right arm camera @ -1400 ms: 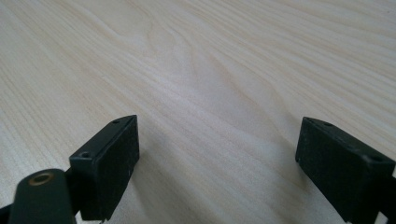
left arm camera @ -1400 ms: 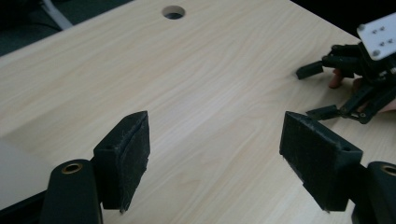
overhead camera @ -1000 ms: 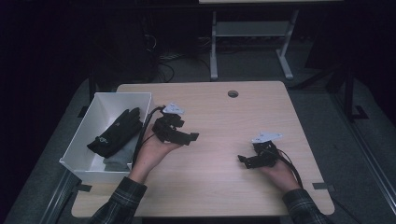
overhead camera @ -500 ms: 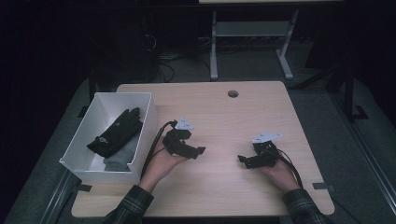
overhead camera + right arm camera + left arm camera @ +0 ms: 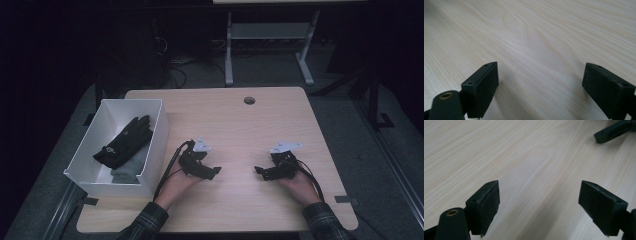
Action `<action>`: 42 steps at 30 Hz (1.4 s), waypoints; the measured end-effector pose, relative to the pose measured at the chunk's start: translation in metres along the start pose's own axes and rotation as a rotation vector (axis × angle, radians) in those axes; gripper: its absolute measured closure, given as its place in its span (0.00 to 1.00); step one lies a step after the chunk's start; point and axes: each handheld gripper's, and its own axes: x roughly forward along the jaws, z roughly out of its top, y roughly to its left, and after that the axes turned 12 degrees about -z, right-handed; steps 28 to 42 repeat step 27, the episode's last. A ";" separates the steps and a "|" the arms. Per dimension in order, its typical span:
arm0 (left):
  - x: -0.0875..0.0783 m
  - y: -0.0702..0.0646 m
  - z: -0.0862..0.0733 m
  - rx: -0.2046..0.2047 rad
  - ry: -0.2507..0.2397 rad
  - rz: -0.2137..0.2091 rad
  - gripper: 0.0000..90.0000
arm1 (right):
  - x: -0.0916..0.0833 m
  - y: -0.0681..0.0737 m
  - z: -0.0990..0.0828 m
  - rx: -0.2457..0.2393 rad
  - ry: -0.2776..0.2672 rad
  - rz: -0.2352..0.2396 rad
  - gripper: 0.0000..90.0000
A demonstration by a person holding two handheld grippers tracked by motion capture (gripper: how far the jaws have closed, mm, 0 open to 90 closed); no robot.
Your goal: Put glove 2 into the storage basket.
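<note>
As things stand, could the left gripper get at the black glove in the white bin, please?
Probably yes. The left gripper sits on the table just right of the white bin, jaws wide open and empty. The black glove lies on top, uncovered; only the bin's near wall stands between, so the gripper would need to lift over it.

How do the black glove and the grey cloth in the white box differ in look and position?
The black glove is dark with visible fingers, while the grey cloth is paler and shows no clear shape. The black glove lies on top, stretched diagonally; the grey cloth sits partly under it, nearer the front wall. Both lie inside the white box, apart from either gripper.
</note>
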 end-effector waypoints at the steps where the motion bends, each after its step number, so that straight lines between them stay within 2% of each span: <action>1: 0.002 0.000 -0.001 0.012 0.007 0.007 0.18 | 0.000 0.000 0.000 0.000 0.000 0.000 0.15; 6: 0.007 0.001 -0.007 0.026 0.008 0.013 0.18 | 0.000 0.000 0.000 0.000 0.000 0.000 0.15; 10: 0.013 0.003 -0.012 0.036 0.034 0.027 0.17 | 0.000 0.000 0.000 0.000 0.000 0.000 0.15; 13: 0.018 0.004 -0.016 0.034 0.056 0.012 0.17 | 0.000 0.000 0.000 0.000 0.000 0.000 0.15; 15: 0.019 0.004 -0.018 0.018 0.043 -0.015 0.15 | 0.000 0.000 0.000 0.000 0.000 0.000 0.15; 20: 0.020 0.004 -0.022 0.038 0.002 -0.030 0.14 | 0.000 0.000 0.000 0.000 0.000 0.001 0.15; 24: 0.020 0.004 -0.024 0.042 -0.009 -0.030 0.14 | 0.000 0.000 0.000 0.000 0.000 0.001 0.15; 42: 0.020 0.004 -0.024 0.043 -0.013 -0.033 0.14 | 0.000 0.000 0.000 -0.001 0.001 0.001 0.15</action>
